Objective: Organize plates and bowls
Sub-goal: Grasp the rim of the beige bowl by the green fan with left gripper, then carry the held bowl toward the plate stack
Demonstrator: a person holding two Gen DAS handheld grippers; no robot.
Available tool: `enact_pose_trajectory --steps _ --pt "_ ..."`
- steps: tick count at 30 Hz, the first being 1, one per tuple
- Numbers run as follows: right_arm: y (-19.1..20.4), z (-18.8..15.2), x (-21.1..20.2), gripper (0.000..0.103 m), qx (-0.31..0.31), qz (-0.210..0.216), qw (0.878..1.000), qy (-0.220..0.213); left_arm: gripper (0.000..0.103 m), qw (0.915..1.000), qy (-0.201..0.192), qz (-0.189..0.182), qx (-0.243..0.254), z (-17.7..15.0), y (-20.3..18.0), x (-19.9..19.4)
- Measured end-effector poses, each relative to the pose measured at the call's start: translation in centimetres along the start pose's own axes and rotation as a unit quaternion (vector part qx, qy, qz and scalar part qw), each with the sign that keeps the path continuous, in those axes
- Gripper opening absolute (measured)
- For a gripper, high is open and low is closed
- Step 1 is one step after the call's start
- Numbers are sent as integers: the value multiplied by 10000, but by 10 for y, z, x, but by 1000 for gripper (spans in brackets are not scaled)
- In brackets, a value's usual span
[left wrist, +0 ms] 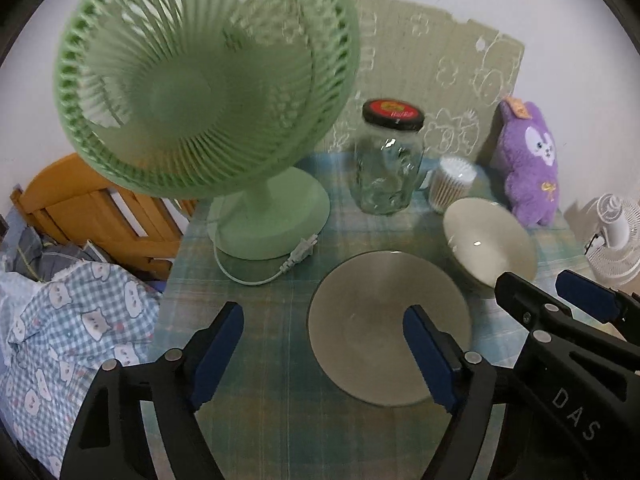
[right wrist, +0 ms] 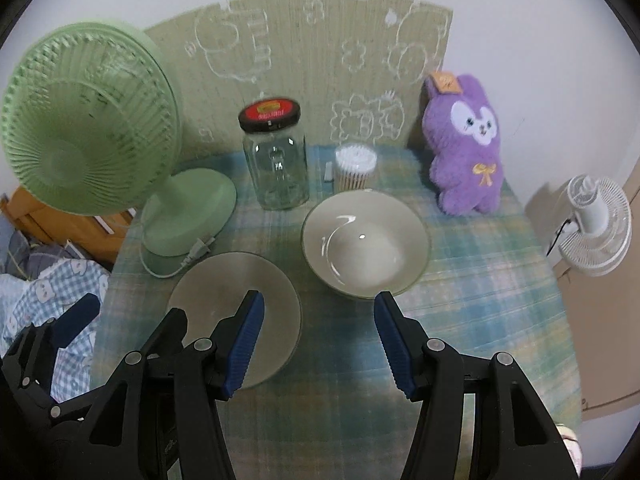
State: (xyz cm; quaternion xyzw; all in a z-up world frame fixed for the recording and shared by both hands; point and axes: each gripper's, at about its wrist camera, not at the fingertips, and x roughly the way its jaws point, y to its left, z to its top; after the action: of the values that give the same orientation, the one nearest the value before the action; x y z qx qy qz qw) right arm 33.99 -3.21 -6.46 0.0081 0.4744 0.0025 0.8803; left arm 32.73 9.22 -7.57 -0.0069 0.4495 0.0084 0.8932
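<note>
Flat round grey plate (left wrist: 372, 320) lay at lower centre of the left wrist view on the plaid cloth-covered table (left wrist: 272, 320) — white ceramic bowl (right wrist: 364, 240) just beside it, centre of the right wrist view. Left gripper (left wrist: 324, 356) and right gripper (right wrist: 320, 340) hovered with fingers spread — nothing grasped.

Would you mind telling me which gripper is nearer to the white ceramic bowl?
Right. The right gripper hovers open just in front of the white ceramic bowl; the left gripper sits over the grey round plate beside it.
</note>
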Motion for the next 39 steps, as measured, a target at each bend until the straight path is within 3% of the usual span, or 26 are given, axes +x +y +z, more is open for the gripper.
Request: enact_pose_trajectory --steps 13,20,24,29,39 --pt "14 -4 65 49 31 41 9992 387 61 9990 415 -112 132 -5 3 58" --pt "21 -7 87 36 -44 75 9985 546 43 9977 646 -138 153 -9 -2 75" --pt "20 -8 92 35 -44 126 9980 617 33 9973 700 -163 179 -10 -4 78" --pt "20 -8 89 27 -45 149 9981 598 32 9971 727 -226 62 -9 -4 77" --pt "19 -15 70 27 -99 203 9981 570 32 9971 734 -181 -18 -14 -5 58"
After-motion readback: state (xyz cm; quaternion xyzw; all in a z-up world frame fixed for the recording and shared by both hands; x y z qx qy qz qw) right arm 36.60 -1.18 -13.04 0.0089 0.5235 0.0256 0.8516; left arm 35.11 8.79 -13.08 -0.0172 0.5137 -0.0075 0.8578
